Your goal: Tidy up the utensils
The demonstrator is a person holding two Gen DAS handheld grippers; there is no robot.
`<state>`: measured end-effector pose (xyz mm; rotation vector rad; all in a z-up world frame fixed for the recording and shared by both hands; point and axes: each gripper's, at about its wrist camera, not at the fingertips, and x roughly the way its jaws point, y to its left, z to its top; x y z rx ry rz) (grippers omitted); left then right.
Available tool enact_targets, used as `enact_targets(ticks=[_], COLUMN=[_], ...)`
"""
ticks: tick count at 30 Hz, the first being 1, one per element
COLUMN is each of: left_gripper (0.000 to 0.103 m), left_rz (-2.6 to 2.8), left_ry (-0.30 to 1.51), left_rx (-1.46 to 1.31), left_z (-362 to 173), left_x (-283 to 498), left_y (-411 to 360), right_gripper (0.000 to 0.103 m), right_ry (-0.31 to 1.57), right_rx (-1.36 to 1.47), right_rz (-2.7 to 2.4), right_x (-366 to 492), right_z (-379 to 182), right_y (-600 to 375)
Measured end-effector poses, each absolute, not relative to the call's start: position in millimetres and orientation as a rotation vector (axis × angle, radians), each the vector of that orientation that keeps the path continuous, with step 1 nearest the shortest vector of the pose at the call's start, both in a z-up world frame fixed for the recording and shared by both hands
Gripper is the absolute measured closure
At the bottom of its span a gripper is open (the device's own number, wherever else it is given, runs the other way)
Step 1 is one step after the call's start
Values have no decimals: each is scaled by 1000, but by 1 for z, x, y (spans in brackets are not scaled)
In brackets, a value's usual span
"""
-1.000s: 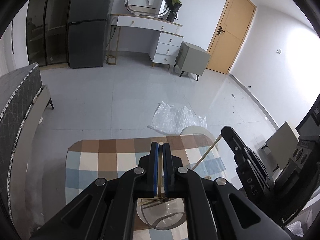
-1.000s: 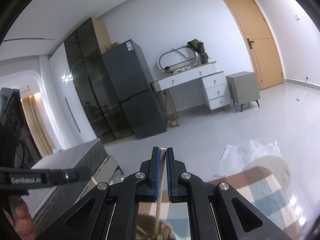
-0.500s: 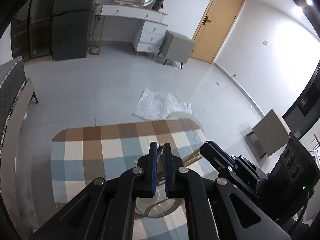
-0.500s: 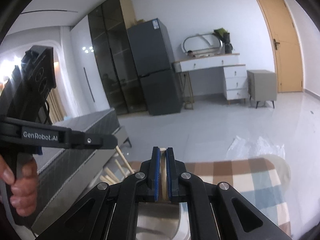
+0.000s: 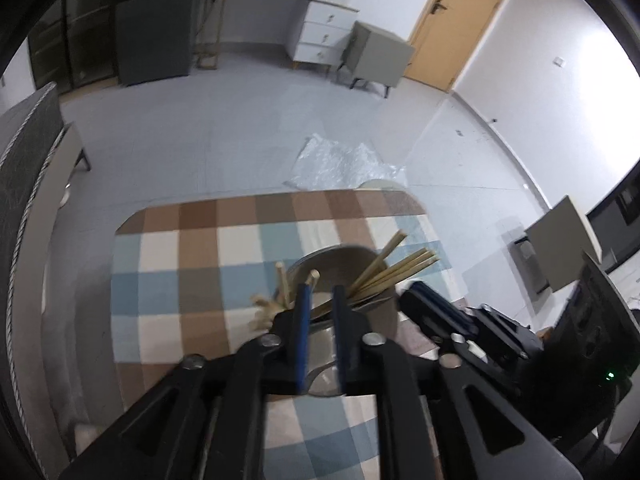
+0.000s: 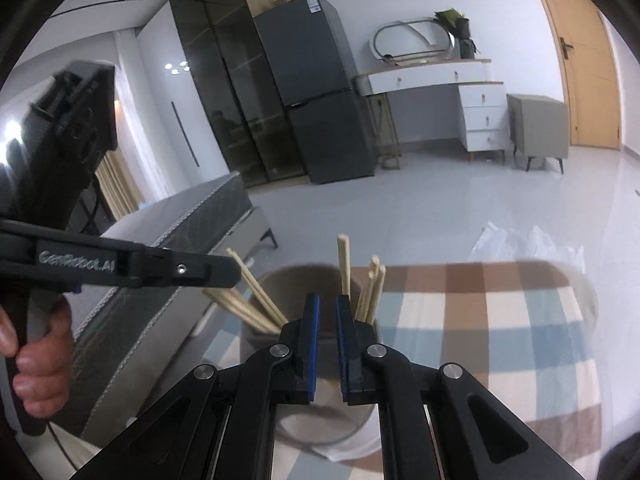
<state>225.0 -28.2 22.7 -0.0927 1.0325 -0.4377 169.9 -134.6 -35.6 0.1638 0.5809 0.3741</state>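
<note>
1. Left gripper (image 5: pixel 319 300): jaws parted, a clear gap between the blue pads (image 5: pixel 303 332), nothing in them. Tips hang right over the near rim of the cup (image 5: pixel 340 258).
2. Right gripper (image 6: pixel 325 312): also parted and empty, tips over the cup (image 6: pixel 296 280) mouth. Both tools are about equally near, one from each side.
3. Key relation: the chopsticks (image 5: pixel 394 270) stand in the cup just ahead of and below both tool tips, long axes leaning up and outward, not upright.
4. In the left view one bunch fans toward the right edge of the table (image 5: pixel 160 248); a couple of chopstick ends (image 5: pixel 282 280) poke up on the left side of the cup.
5. In the right view one chopstick group (image 6: pixel 256 296) leans left, passing under the left gripper's arm (image 6: pixel 132 266); another chopstick group (image 6: pixel 360 280) stands right of the pads.
6. Judgement: sticks look dropped in; next move is likely pulling clear. The splayed tips sit close beside both tools, so a sideways pull could snag them or tip the cup.
7. The cup stands toward the near right part of the checked table. No loose utensils show elsewhere on it; near edge hidden by the tools.
8. Beyond the far edge: plastic sheet (image 5: pixel 344 164) on the floor.
9. Far: fridge (image 6: pixel 316 92), dresser (image 6: pixel 448 80), door (image 5: pixel 460 20).
</note>
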Motion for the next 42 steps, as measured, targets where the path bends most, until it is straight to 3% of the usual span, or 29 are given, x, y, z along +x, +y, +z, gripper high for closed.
enact_targets(ticks=[2, 4, 7, 11, 14, 16, 21, 26, 31, 38, 42], left_gripper=[80, 66, 53, 50, 40, 33, 28, 24, 11, 2, 1], left_rz=[-429, -423, -411, -375, -335, -317, -264, -241, -226, -222, -213], left_ry=[1002, 974, 924, 867, 816, 775, 700, 628, 522, 398, 345], left_rx=[-107, -116, -137, -121, -116, -122, -99, -102, -116, -106, -130], left_z=[28, 33, 44, 59, 71, 78, 100, 116, 121, 114, 105], left_x=[217, 210, 195, 175, 160, 150, 122, 97, 74, 42, 29], left_y=[-22, -18, -13, -11, -8, -6, -4, 3, 12, 12, 19], right_gripper=[84, 66, 59, 51, 37, 35, 28, 15, 0, 0, 0], right_ry=[572, 567, 570, 535, 486, 447, 377, 288, 196, 138, 134], right_rx=[158, 165, 171, 166, 161, 156, 143, 114, 96, 80, 54], right_rz=[369, 361, 343, 325, 313, 316, 321, 307, 321, 286, 270], right_x=[159, 149, 133, 109, 89, 76, 48, 17, -14, -41, -48], right_z=[-34, -32, -28, -13, 7, 21, 50, 75, 89, 83, 73], right_y=[-138, -143, -147, -153, -156, -157, -155, -152, -149, -147, -144])
